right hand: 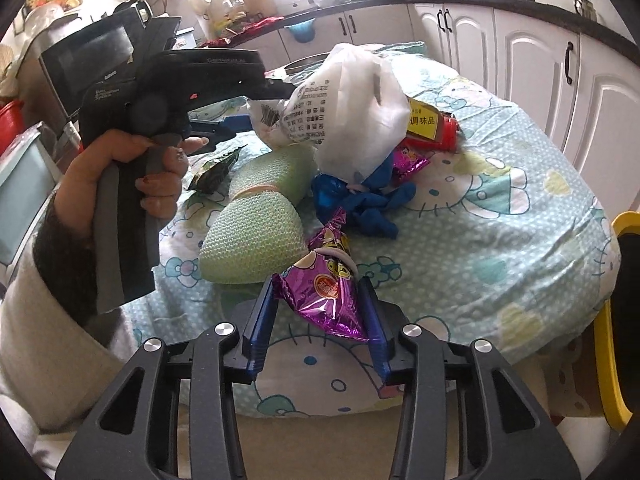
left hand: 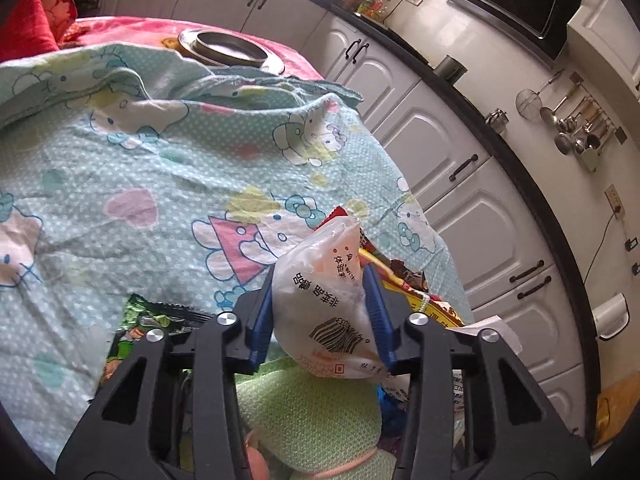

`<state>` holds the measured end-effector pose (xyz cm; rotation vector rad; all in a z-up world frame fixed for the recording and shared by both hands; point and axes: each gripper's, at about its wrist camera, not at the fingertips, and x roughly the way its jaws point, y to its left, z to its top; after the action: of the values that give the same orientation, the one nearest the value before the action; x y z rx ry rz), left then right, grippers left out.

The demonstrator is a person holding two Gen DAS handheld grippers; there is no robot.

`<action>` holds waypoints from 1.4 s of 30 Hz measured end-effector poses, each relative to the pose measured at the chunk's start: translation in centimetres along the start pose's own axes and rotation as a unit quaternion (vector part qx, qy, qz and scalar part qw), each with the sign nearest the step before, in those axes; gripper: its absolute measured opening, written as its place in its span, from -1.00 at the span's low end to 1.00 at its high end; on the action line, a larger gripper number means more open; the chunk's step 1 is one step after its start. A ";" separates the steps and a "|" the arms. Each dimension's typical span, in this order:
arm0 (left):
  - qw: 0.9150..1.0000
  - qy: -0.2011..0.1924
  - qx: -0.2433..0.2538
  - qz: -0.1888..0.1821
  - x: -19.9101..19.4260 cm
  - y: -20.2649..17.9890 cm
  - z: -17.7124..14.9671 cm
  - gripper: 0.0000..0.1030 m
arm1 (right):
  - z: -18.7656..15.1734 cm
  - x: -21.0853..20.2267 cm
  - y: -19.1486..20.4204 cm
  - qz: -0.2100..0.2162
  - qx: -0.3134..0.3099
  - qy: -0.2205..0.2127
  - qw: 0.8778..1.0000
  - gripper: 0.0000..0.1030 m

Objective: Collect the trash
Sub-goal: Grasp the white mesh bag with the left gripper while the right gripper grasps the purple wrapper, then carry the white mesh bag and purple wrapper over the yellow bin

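My left gripper [left hand: 320, 300] is shut on a white plastic bag [left hand: 328, 300] printed with black text and a barcode, held above the table; the bag also shows in the right wrist view [right hand: 348, 108], hanging from the left gripper [right hand: 240, 120]. My right gripper [right hand: 320, 312] is shut on a purple foil snack wrapper [right hand: 324, 280], lifted just above the table near its front edge. On the cloth lie a blue crumpled bag [right hand: 360, 200], a red and yellow packet [right hand: 428, 124], a small purple wrapper [right hand: 408, 162] and a green wrapper [right hand: 218, 172].
The round table wears a Hello Kitty cloth [right hand: 500, 240]. A green knitted pouch [right hand: 256, 216] lies in the middle. A metal dish [left hand: 230, 50] sits at the far side. White cabinets [left hand: 460, 184] ring the table. A yellow chair [right hand: 612, 320] stands at right.
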<state>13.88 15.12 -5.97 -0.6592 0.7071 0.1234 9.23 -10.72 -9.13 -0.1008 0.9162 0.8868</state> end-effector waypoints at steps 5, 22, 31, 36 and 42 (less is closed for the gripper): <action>1.000 -0.025 0.009 -0.002 -1.9 -0.4 0.5 -0.40 | 0.2 -0.7 -0.1 -0.002 0.002 -0.007 1.000 -0.26; 0.992 -0.096 0.079 -0.003 -6.5 -4.7 0.8 -0.41 | 1.7 -5.1 -2.2 -0.022 0.022 -0.064 0.997 -0.26; 0.988 -0.103 0.118 -0.009 -6.8 -7.7 0.0 -0.41 | 2.4 -8.9 -5.3 -0.052 0.052 -0.113 0.991 -0.26; 0.985 -0.102 0.138 -0.019 -6.4 -9.7 -0.4 -0.41 | 2.4 -10.6 -7.1 -0.070 0.071 -0.132 0.986 -0.26; 0.980 -0.102 0.168 -0.029 -5.9 -12.4 -1.2 -0.41 | 2.2 -12.6 -9.2 -0.096 0.092 -0.153 0.979 -0.26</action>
<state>12.70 5.19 3.55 -0.3356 0.4941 0.0165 13.47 -23.60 -1.16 0.1048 0.6837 0.6140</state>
